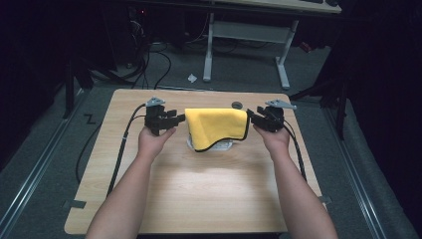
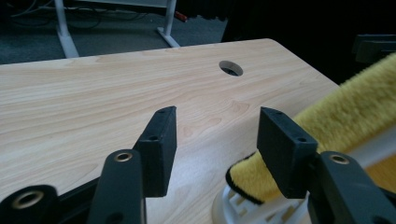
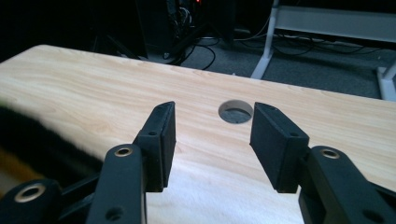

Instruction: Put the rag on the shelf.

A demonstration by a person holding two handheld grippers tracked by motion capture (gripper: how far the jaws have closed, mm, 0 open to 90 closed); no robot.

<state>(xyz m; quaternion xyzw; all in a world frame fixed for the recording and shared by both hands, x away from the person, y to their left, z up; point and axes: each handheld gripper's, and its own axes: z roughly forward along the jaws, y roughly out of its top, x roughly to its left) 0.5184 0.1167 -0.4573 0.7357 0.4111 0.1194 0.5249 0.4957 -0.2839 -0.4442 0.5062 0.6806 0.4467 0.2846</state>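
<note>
Yellow cloth [image 1: 217,127] lies draped over a white rack [image 1: 222,146] at the tabletop's [image 1: 209,189] far middle, with left claw [image 1: 175,118] and right claw [image 1: 253,117] flanking the cloth, both open and empty, evidently released to leave it covering the rack.

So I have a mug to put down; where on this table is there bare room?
The near half of the table, between the person's forearms, is bare wood. Strips beyond each hand, toward the side edges, are free too. The far middle is crowded: the yellow cloth drapes over a white object, flanked by the left gripper and right gripper.
</note>
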